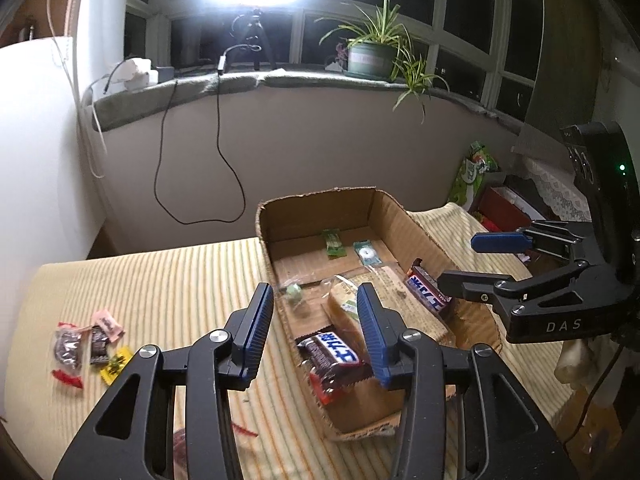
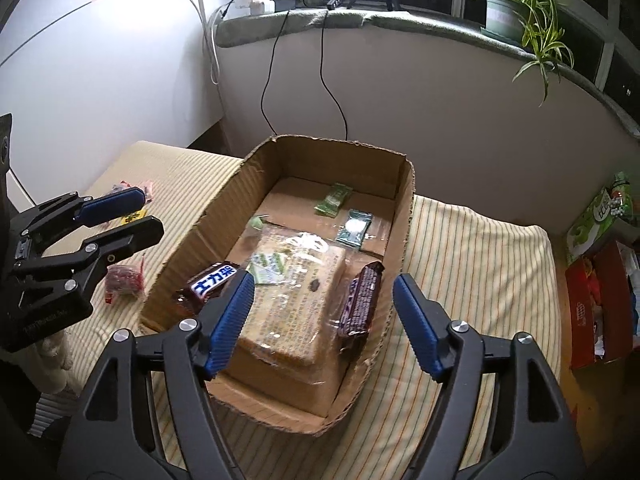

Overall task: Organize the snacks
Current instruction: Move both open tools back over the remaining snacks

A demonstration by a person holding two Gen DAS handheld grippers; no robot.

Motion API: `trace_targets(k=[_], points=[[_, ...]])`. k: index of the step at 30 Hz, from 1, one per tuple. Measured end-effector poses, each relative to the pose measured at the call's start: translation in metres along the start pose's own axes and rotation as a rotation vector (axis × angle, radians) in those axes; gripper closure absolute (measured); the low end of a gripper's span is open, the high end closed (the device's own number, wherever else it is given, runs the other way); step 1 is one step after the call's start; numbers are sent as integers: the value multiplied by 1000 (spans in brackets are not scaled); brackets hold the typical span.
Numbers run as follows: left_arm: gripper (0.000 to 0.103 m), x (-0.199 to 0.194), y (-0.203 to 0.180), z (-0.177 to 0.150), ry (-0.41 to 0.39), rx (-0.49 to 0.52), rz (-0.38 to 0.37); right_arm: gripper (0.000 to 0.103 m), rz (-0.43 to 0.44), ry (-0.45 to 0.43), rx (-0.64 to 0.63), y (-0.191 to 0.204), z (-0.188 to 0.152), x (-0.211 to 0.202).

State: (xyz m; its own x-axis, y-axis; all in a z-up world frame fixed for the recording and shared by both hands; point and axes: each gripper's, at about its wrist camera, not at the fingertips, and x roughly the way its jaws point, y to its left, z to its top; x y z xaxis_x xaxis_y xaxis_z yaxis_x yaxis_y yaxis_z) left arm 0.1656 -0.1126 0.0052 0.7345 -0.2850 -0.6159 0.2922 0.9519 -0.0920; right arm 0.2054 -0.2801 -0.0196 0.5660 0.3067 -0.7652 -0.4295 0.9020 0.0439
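An open cardboard box [image 1: 320,208] [image 2: 340,152] sits on a striped cloth. Inside lie a wrapped bread loaf [image 1: 344,312] [image 2: 296,292], a green candy [image 1: 333,242] [image 2: 334,199], a teal candy [image 1: 366,253] [image 2: 354,228] and two dark chocolate bars. One bar [image 1: 332,356] [image 2: 214,282] leans at the box's left wall, below my left gripper [image 1: 316,336] [image 2: 148,216], which is open and clear of it. The other bar [image 1: 426,290] [image 2: 360,300] rests against the right wall under my right gripper [image 2: 324,320] [image 1: 460,264], open wide above the loaf.
Loose snacks lie on the cloth left of the box: a red-wrapped cookie pack [image 1: 68,350], a dark packet [image 1: 100,344], a yellow candy [image 1: 116,364] and a red packet [image 2: 124,278]. A green bag [image 2: 600,212] and red box [image 2: 588,304] stand beyond the table's right edge.
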Motion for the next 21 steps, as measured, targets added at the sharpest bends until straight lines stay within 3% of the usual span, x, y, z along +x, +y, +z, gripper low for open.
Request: trace_targets(k=[4, 21], points=[[53, -13, 9, -4, -12, -17, 9, 28, 12, -11, -9, 10, -2, -7], [52, -74, 111, -47, -35, -175, 174, 28, 190, -66, -114, 100, -29, -30]])
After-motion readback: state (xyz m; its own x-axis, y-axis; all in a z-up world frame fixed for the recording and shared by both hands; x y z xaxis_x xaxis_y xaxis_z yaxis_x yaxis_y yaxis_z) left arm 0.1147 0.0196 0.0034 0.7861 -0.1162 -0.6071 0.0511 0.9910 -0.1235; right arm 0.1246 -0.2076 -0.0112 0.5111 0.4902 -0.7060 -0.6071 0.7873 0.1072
